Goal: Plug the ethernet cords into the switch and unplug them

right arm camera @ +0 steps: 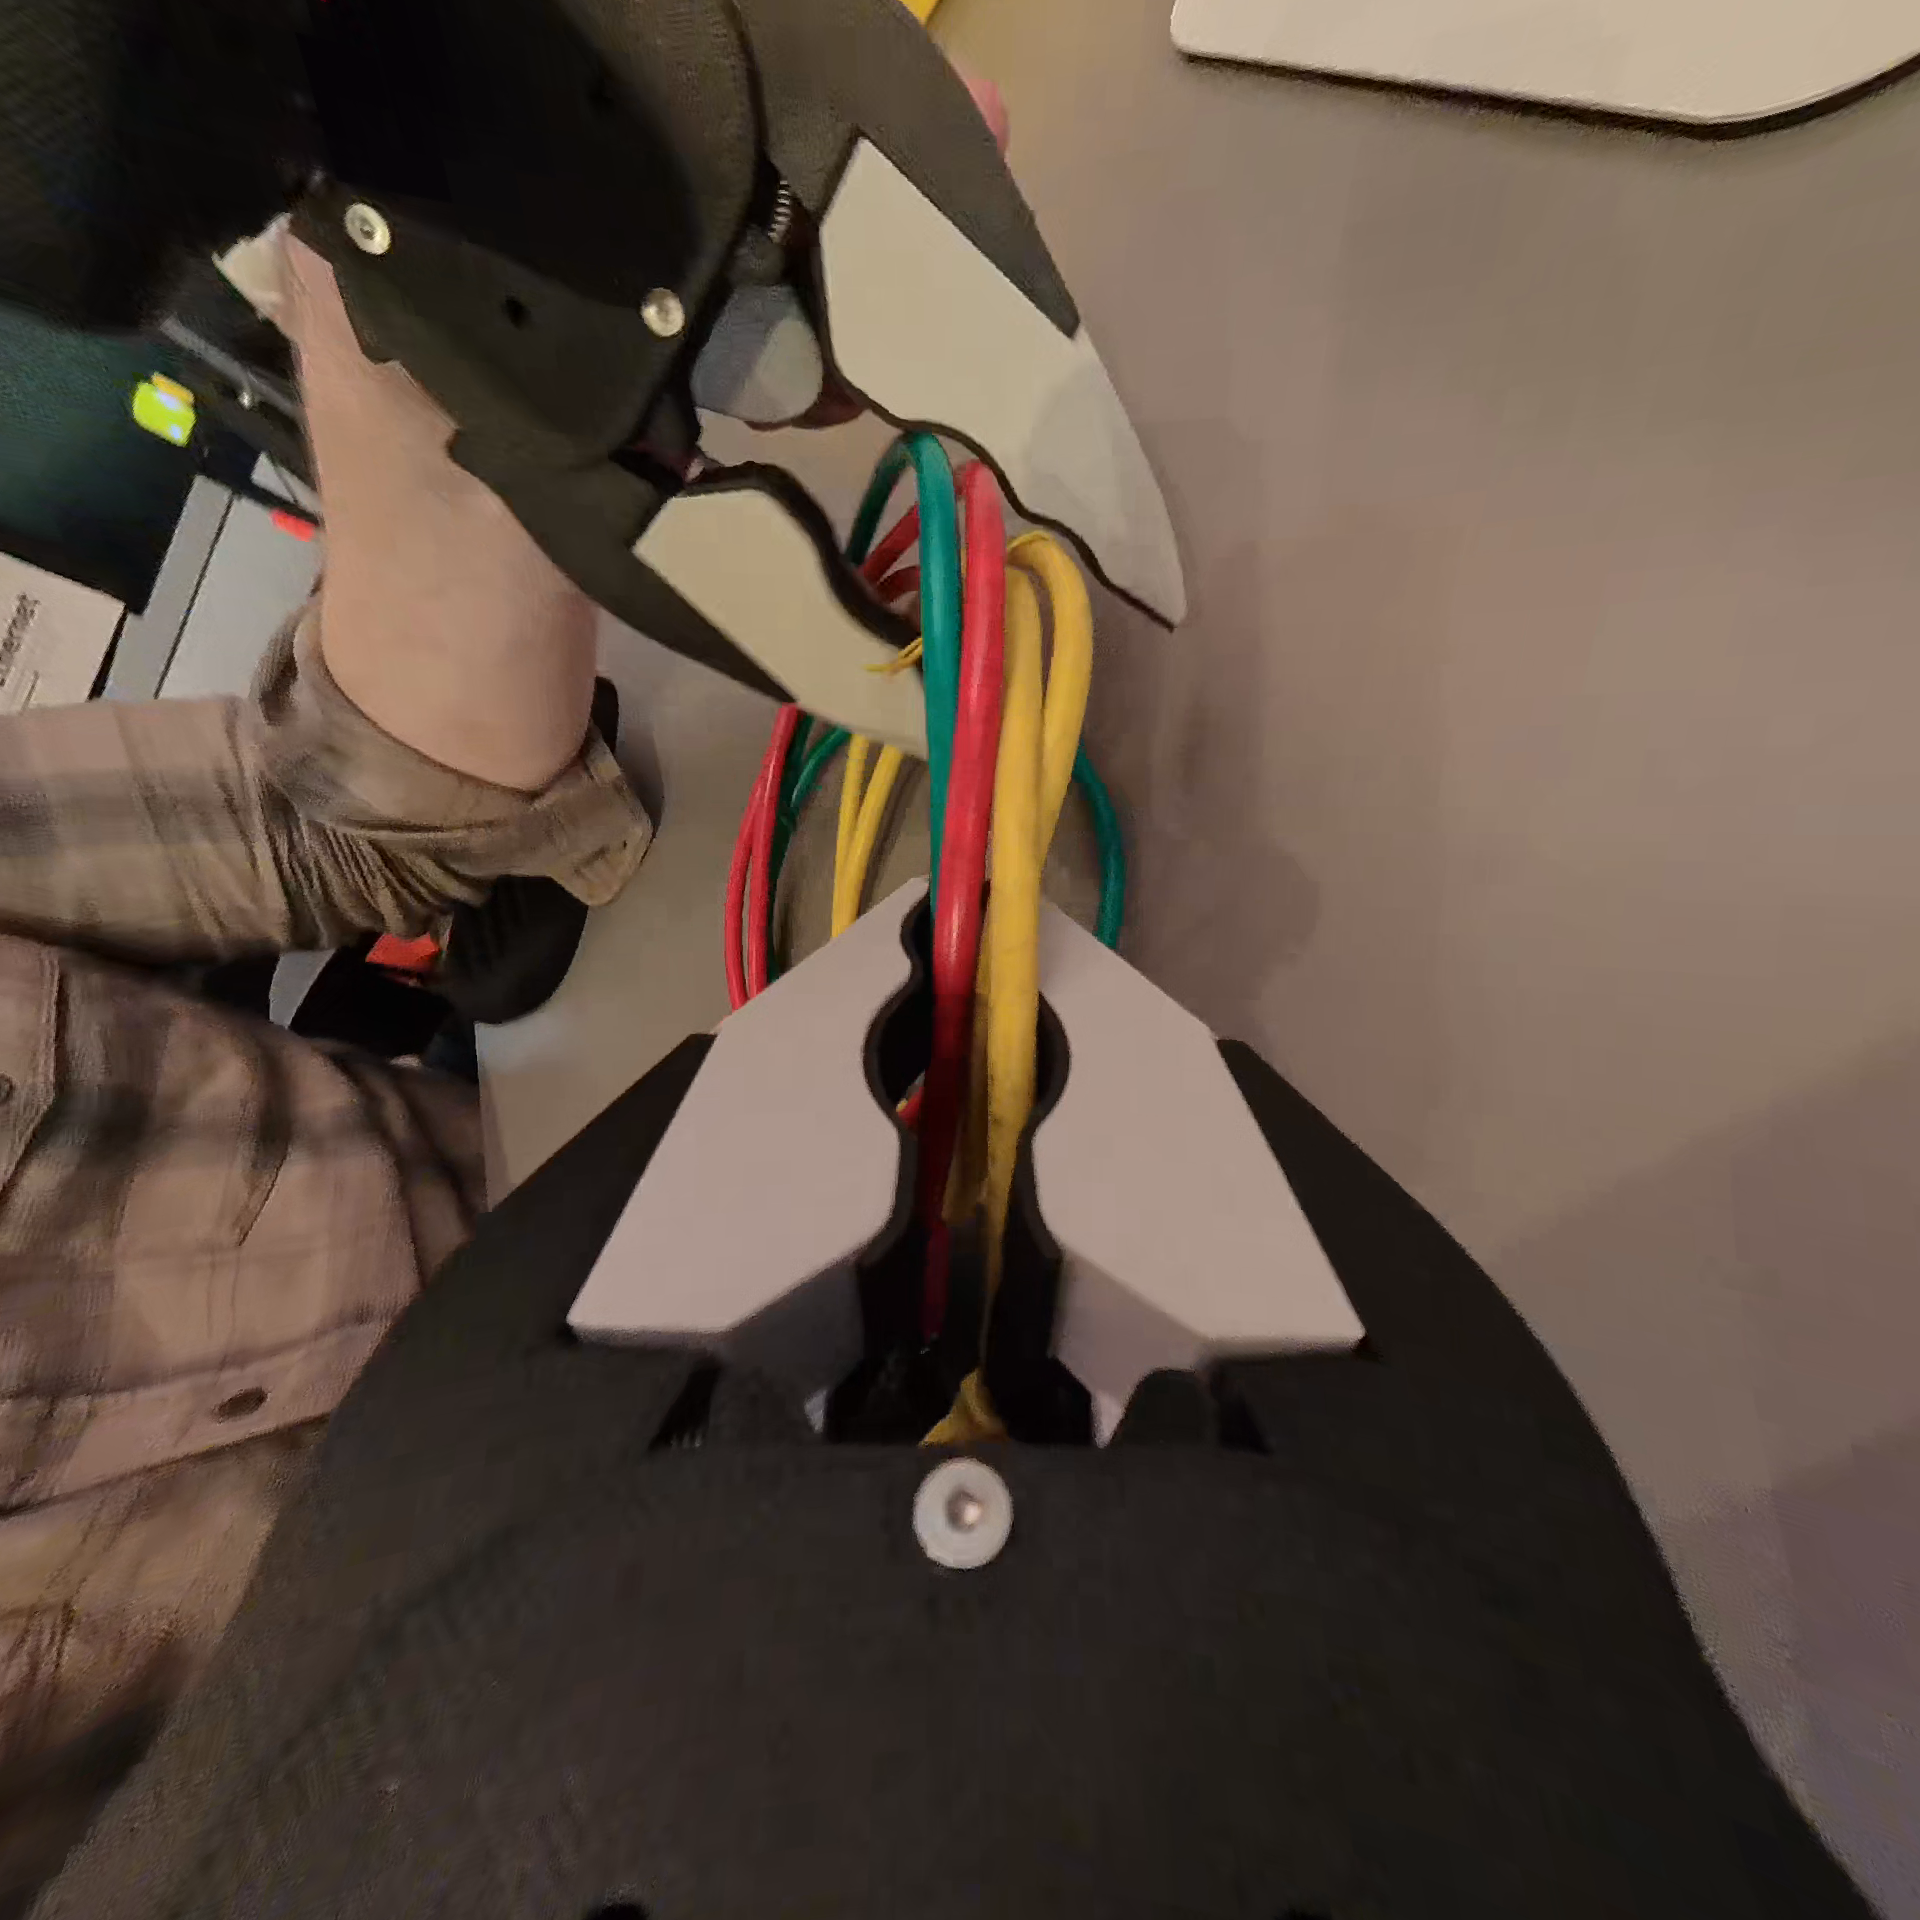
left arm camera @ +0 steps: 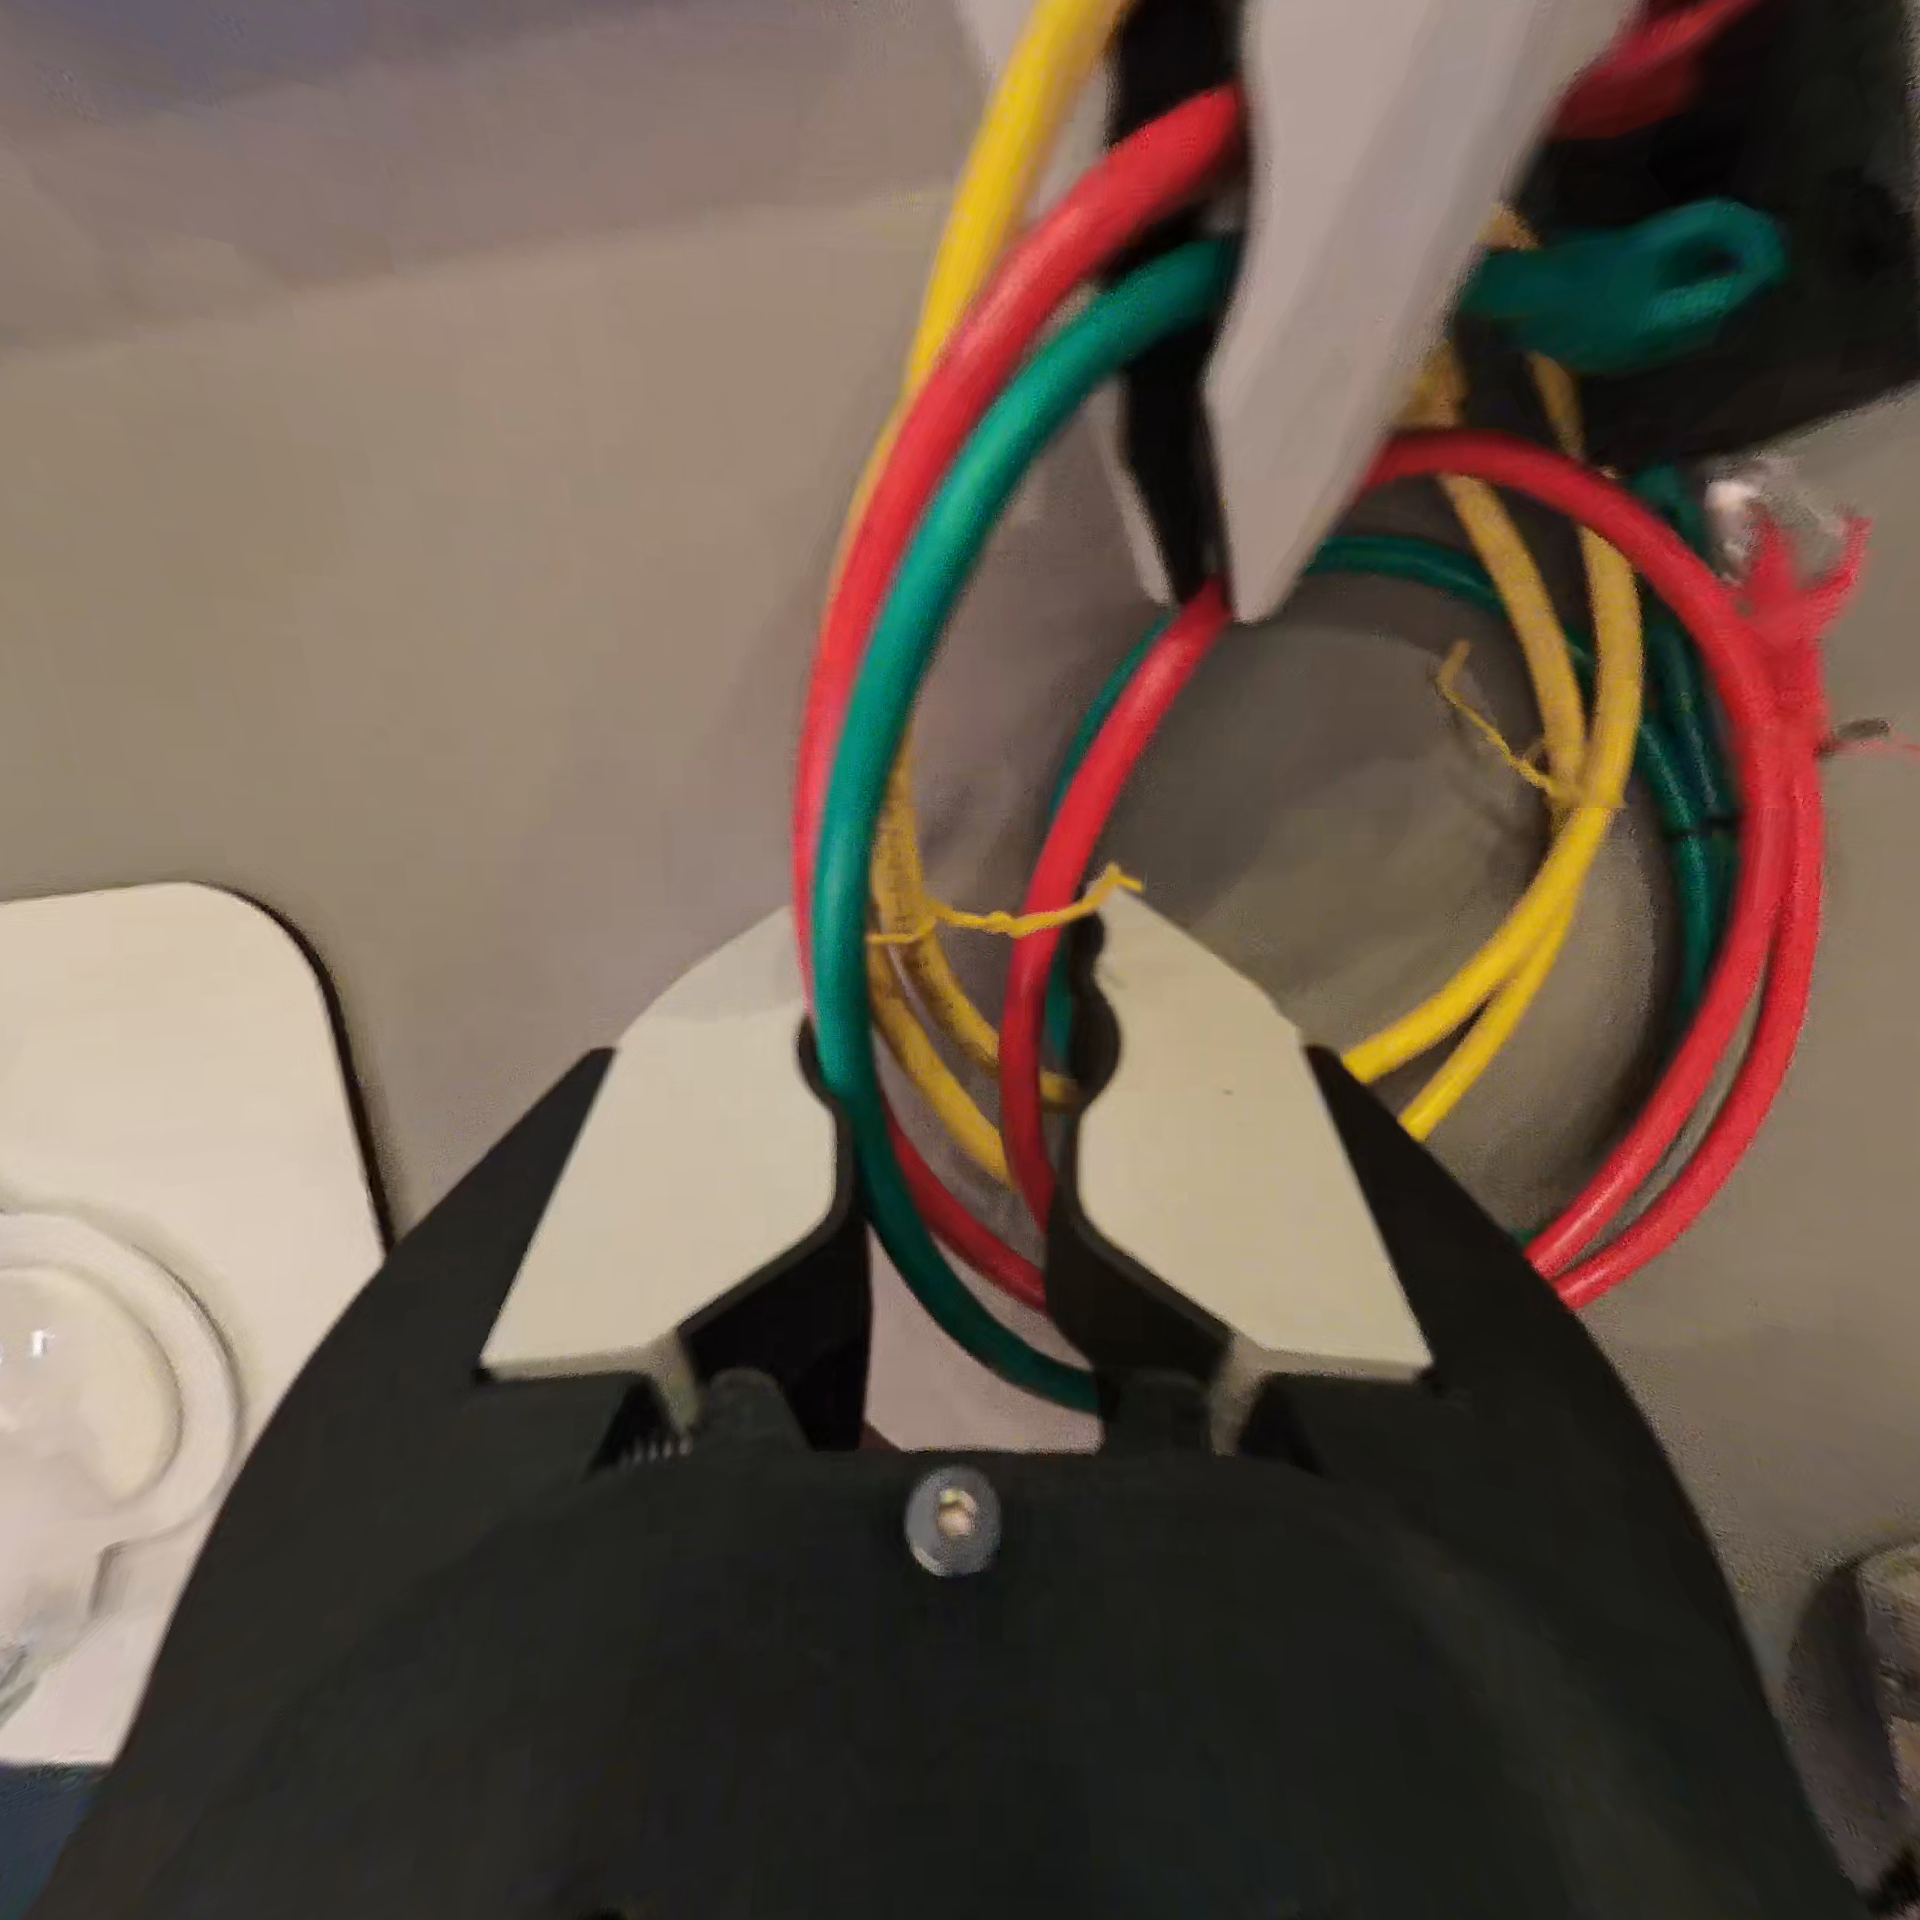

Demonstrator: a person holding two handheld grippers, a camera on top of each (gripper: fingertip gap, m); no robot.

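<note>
A coiled bundle of red, green and yellow ethernet cords (left arm camera: 862, 790) hangs over the grey table and also shows in the right wrist view (right arm camera: 1023, 727). My left gripper (left arm camera: 956, 914) is open, its fingers either side of the loose loops. It shows from the side in the right wrist view (right arm camera: 1029, 665). My right gripper (right arm camera: 982, 894) is shut on the cords, which run through the notch between its fingers. In the left wrist view it reaches down from above (left arm camera: 1216, 592). A green plug boot (left arm camera: 1662, 281) lies against a dark object at upper right. I cannot tell if that is the switch.
A white board (left arm camera: 156, 1091) holding a clear glass bulb (left arm camera: 62, 1403) lies at the left, and the board also shows in the right wrist view (right arm camera: 1558, 62). A person's hand and plaid sleeve (right arm camera: 447, 623) hold the left gripper. The grey table (right arm camera: 1507, 831) lies underneath. About 6 cm separates my left fingertips from my right.
</note>
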